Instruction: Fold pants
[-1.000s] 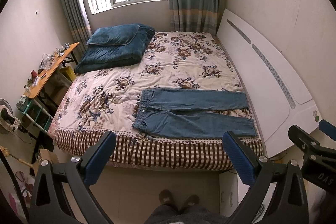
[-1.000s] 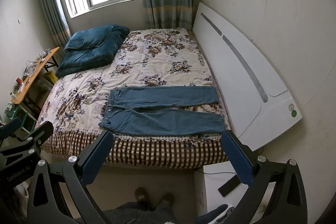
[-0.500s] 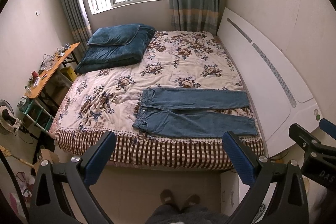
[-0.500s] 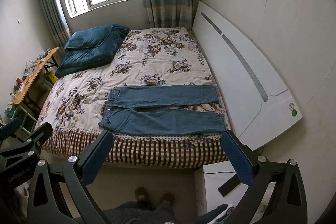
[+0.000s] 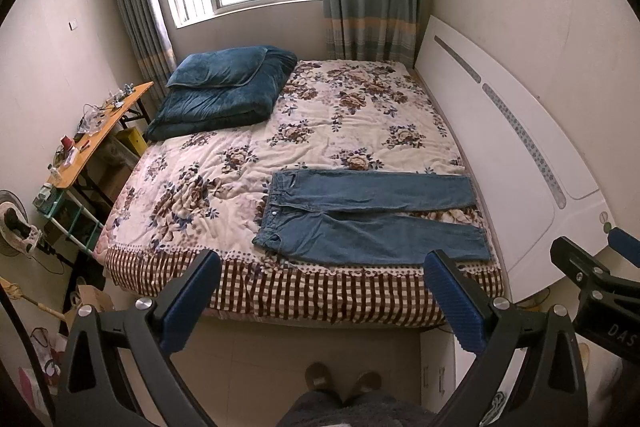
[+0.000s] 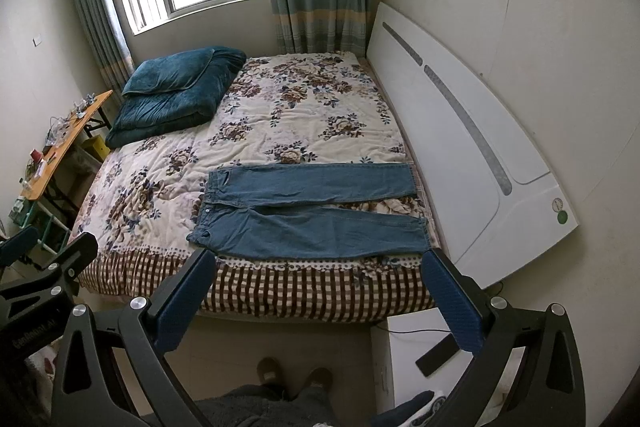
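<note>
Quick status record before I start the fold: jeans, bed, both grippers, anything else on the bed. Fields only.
pants: blue jeans spread flat, unfolded, legs slightly apart, waistband toward the left
surface: floral bedspread, jeans lying near the bed's front edge
left gripper: open, holds nothing, above the floor short of the bed
right gripper: open, holds nothing, also short of the bed
other on bed: folded teal quilt at the far left corner, apart from the jeans
fold progress: not yet begun
</note>
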`<state>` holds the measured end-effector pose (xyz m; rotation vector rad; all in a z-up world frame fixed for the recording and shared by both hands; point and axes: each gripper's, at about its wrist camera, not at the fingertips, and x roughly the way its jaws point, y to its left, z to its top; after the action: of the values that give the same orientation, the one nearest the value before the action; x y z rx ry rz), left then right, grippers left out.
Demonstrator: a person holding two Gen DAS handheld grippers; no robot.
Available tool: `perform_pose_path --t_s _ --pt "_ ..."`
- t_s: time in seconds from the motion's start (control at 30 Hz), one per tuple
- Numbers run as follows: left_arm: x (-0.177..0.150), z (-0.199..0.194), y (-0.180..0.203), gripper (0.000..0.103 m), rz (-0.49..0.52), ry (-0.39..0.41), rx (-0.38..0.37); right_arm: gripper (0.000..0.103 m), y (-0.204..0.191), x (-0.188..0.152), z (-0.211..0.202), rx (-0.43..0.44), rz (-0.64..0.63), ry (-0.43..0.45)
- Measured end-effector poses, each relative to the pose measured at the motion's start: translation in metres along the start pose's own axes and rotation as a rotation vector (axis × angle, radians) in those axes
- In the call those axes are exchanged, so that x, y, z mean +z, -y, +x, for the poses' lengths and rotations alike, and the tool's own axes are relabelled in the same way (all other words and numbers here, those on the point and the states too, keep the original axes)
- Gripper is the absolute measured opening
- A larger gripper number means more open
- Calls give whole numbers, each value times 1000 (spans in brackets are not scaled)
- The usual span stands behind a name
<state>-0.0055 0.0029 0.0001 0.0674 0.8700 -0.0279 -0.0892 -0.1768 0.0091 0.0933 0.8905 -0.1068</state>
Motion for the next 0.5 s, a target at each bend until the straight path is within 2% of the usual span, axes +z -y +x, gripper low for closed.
perform_pose_path --t_s 0.5 --pt "3 1 -1 103 -4 -2 -4 103 2 5 7 -6 4 -5"
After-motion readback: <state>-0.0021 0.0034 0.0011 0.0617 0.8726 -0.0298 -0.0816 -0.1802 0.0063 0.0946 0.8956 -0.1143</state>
